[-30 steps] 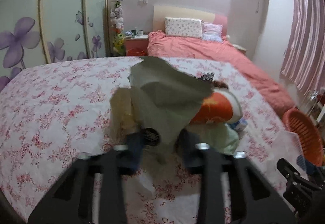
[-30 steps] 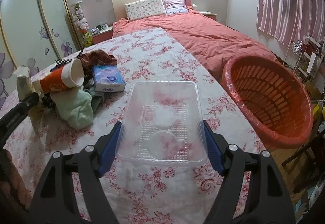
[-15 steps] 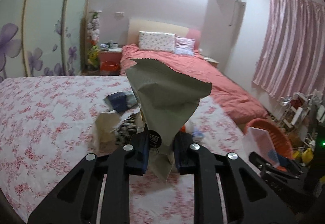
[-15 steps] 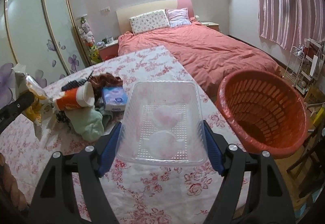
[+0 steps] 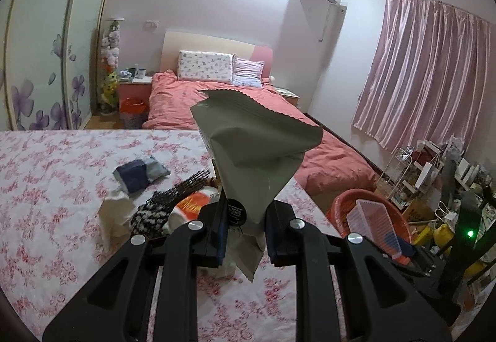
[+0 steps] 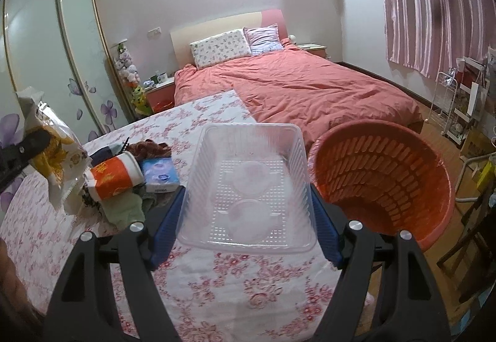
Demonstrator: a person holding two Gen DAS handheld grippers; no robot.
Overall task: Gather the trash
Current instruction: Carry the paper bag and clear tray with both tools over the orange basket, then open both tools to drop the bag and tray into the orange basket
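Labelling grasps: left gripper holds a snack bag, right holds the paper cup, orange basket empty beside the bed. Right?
One error: the right gripper holds a clear plastic tray between its fingers, not the paper cup, which lies on the bed among the clutter. The right wrist view shows this. The rest stands: the left gripper holds the snack bag, and the orange basket is empty.

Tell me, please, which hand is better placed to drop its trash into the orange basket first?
Right. The right gripper holds the clear plastic tray just beside the orange basket. The left gripper, holding a snack bag, sits farther back over the table.
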